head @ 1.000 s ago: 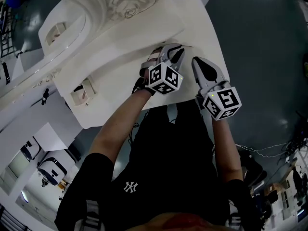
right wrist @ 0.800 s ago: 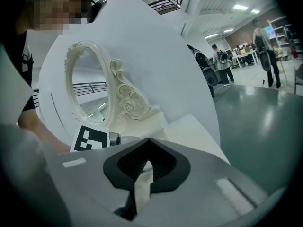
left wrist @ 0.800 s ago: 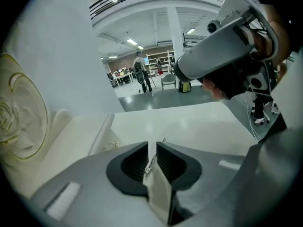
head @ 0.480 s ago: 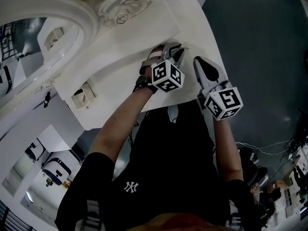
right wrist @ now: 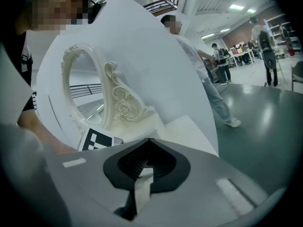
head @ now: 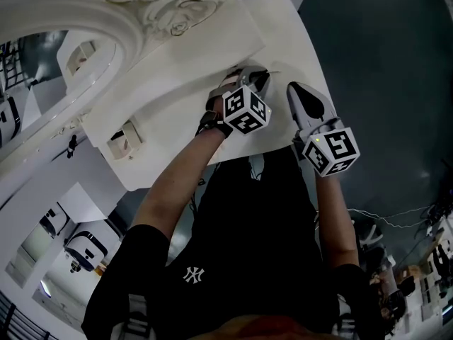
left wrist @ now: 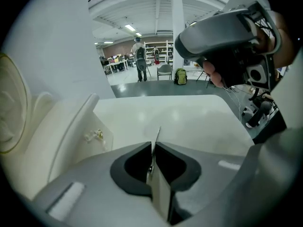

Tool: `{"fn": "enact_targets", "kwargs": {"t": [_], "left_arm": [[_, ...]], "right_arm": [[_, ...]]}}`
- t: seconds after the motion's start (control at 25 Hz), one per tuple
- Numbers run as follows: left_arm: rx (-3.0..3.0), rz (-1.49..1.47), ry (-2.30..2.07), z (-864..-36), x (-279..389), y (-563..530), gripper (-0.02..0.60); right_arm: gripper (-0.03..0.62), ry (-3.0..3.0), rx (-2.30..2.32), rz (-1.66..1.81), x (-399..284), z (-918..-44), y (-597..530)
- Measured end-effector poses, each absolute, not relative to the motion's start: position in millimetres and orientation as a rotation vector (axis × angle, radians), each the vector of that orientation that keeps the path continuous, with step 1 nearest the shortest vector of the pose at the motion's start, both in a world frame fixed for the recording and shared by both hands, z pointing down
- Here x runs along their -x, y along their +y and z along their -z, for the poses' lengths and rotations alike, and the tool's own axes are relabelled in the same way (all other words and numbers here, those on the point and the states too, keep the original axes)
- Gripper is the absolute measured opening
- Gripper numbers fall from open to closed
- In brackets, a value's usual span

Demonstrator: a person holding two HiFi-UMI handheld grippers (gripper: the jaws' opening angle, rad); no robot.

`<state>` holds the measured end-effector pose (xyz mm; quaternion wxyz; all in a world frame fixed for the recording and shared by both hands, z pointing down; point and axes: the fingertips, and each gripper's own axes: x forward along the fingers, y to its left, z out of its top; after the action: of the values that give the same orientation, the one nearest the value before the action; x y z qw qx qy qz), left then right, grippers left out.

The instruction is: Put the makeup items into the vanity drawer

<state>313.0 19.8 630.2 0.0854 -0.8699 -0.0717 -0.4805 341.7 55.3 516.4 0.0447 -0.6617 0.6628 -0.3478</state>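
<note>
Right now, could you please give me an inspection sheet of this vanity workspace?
Surface: white vanity tabletop, no loose items seen on it.
Job's things: thin grey metallic strip held in the left tongs; small white drawer front on the vanity.
Clutter: nothing seen.
Grippers: left tongs shut on the strip; right tongs shut, empty.
Cables: thin pale cable on the dark floor.
Surroundings: ornate white mirror frame; people in the hall beyond.
</note>
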Motion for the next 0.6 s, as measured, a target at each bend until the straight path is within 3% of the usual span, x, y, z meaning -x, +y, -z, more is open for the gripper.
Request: {"fn": "enact_targets", "kwargs": {"t": [0.6], "left_arm": [[2.757,1.384,-0.127,-618,-311,22,0.015]], "right_arm": [[0.023,2.030,2.038,1.040,-339,-509,60]]}}
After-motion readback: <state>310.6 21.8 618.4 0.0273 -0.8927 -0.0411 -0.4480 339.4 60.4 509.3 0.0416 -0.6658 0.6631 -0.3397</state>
